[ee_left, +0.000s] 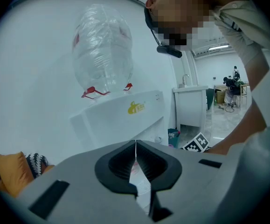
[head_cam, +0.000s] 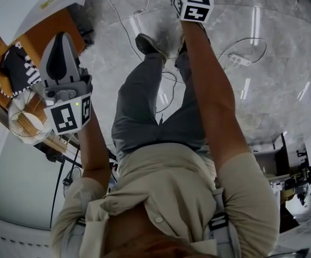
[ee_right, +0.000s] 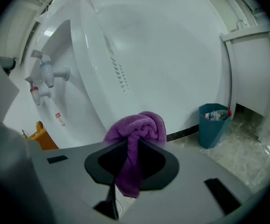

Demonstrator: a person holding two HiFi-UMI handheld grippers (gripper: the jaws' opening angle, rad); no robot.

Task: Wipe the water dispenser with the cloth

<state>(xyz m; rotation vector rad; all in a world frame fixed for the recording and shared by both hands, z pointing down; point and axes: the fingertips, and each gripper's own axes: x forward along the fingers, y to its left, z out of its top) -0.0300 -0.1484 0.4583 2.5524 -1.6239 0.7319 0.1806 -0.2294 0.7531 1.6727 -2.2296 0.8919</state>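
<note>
The white water dispenser [ee_left: 125, 118] carries an upturned clear bottle [ee_left: 102, 50]. My left gripper [ee_left: 135, 146] points at it from a distance, jaws shut with nothing between them. In the head view the left gripper [head_cam: 60, 39] is held up at the left. My right gripper [ee_right: 135, 146] is shut on a bunched purple cloth [ee_right: 139, 129], whose wad sits close against the dispenser's white side panel [ee_right: 144, 55]; whether they touch I cannot tell. The dispenser's taps [ee_right: 48, 73] show at the left. Only the right gripper's marker cube [head_cam: 194, 4] shows in the head view.
A blue bin [ee_right: 212, 125] holding a plastic bottle stands on the floor by a white cabinet [ee_right: 253, 69]. A power strip with cables [head_cam: 240, 61] lies on the marble floor. An orange cushion [ee_left: 12, 169] and a patterned one sit left of the dispenser.
</note>
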